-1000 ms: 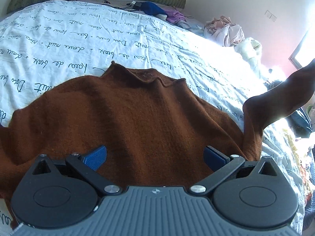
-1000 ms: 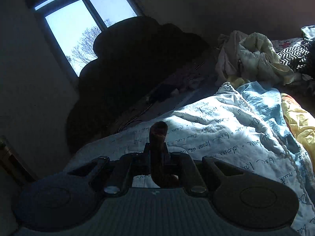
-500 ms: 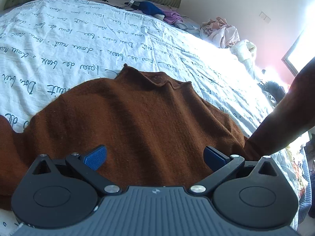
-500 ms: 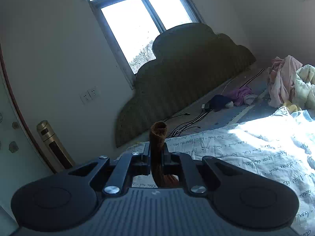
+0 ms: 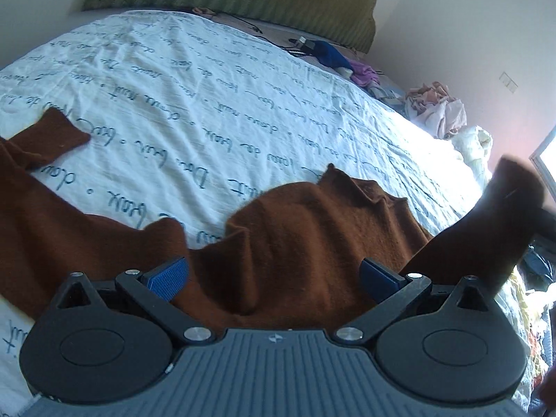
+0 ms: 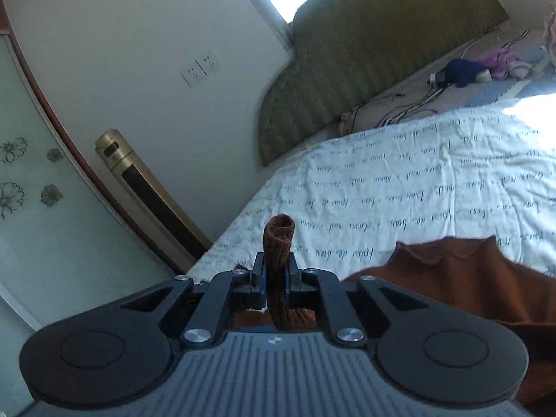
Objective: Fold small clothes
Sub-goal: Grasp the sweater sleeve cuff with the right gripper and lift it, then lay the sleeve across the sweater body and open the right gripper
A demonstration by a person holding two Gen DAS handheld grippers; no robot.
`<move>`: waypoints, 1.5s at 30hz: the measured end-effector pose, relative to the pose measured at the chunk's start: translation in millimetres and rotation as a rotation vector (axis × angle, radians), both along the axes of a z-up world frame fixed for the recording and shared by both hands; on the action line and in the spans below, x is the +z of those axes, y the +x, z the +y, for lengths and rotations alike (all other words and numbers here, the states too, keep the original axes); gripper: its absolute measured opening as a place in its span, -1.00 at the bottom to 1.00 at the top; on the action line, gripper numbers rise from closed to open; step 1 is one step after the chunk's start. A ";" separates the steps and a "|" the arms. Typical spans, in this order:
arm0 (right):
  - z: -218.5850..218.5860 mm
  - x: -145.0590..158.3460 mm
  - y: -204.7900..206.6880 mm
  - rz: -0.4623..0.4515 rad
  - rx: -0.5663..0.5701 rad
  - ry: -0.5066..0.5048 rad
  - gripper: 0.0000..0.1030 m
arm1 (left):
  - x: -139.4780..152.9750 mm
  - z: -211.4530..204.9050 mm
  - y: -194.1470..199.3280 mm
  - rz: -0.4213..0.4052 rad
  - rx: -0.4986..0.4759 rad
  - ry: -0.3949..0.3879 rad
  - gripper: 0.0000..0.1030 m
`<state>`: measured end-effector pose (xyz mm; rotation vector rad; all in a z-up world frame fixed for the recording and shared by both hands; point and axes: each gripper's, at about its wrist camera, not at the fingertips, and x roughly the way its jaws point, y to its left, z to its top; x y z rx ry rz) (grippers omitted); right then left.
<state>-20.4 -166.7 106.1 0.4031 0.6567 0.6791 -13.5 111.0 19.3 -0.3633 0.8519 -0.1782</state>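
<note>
The right gripper (image 6: 276, 274) tips down a little, clenched on the brown sweater's (image 6: 462, 278) sleeve (image 6: 278, 243). The left gripper (image 5: 274, 274) gapes wide over the sweater, holding nothing.

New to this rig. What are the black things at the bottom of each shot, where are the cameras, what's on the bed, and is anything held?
No robot arm here: a person holds a two-finger gripper in each hand, and each gripper carries a fisheye camera that looks forward along its fingers. The black shape at the bottom of each picture is the gripper itself.

The left wrist view shows the left gripper, its blue pads wide apart and holding nothing, over a brown sweater spread on a white bedsheet printed with script.

The right wrist view shows the right gripper shut on a sleeve cuff of that sweater. The left view shows the same sleeve lifted at the right edge.

Loose clothes lie at the far side of the bed.
</note>
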 end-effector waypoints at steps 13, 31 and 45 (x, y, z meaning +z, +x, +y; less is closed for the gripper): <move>72.5 -132.0 18.0 0.068 0.046 -0.163 0.45 | 5.4 -2.0 -1.6 0.012 0.041 0.046 1.00; -226.4 -112.2 -8.6 0.031 -0.323 -0.306 0.20 | -34.4 -161.8 -0.4 -0.013 -0.331 0.436 1.00; -239.9 -148.7 76.2 0.183 -0.321 -0.377 -0.89 | -40.3 -97.4 -21.0 0.048 -0.149 0.550 1.00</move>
